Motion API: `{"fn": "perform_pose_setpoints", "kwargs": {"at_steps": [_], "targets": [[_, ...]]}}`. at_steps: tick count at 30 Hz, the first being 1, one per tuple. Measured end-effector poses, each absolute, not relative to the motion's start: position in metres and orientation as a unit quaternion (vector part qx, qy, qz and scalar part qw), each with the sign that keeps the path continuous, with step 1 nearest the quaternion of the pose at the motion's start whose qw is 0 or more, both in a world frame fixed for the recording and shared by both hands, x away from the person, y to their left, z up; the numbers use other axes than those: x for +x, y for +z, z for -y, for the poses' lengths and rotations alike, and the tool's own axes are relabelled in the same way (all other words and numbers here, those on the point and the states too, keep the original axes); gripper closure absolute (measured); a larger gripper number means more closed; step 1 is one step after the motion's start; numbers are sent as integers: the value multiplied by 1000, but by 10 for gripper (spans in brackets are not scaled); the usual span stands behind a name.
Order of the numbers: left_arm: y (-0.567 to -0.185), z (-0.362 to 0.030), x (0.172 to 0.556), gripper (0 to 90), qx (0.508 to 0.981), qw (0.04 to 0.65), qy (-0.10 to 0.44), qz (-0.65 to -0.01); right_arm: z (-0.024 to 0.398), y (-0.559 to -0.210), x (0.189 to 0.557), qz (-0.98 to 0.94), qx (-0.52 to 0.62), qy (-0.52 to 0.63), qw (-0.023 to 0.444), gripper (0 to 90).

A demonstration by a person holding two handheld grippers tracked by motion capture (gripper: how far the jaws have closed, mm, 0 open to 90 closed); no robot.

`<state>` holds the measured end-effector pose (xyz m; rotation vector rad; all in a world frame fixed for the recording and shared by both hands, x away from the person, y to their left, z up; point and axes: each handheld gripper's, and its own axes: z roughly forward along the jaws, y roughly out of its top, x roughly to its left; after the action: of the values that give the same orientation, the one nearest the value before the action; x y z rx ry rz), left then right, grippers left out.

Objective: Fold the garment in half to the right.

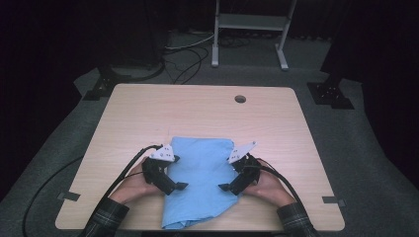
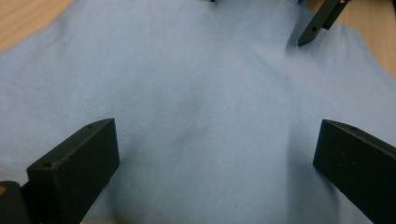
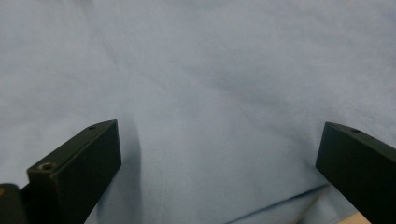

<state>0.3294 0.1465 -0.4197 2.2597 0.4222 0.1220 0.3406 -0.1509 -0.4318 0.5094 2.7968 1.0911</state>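
I count one folded light-blue cloth (image 1: 200,180), two black two-jaw grippers, and one pale wooden table (image 1: 148,113) with a single round cable hole (image 1: 240,98) near its far edge. The cloth lies on the near half of the table, roughly midway across, its near end reaching the table's front edge.

My left gripper (image 1: 179,186) sits at the cloth's left side and my right gripper (image 1: 225,187) at its right side, both pointing inward over the fabric, each held by a hand in a plaid sleeve (image 1: 106,217). Both are released: the jaws stand wide apart, with blue fabric lying between them and nothing pinched.

From the high view I get the whole layout, plus the grey carpeted floor (image 1: 360,163) and a white metal stand (image 1: 249,29) beyond the table. The left gripper view gives me the cloth (image 2: 196,102) close up, strips of table wood at the upper corners, and a jaw tip of the right gripper (image 2: 310,35) across the fabric. The right gripper view shows the soft creases in the cloth (image 3: 210,84) and a fold edge low down, with a sliver of wood at the bottom right. I cannot tell whether the jaw tips press on the fabric.
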Motion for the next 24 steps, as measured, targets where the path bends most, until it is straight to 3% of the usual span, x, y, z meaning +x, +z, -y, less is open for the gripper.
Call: {"fn": "perform_pose_setpoints", "kwargs": {"at_steps": [5,18,24], "targets": [[-427,-142,327,0,901,396,60,-167,148,-440,339,-922,159,345,70,0],[-404,-161,297,0,891,424,55,-150,159,-428,317,-914,169,363,63,0],[-423,-158,285,0,905,397,47,-147,160,-434,306,-922,166,344,63,0]]}}
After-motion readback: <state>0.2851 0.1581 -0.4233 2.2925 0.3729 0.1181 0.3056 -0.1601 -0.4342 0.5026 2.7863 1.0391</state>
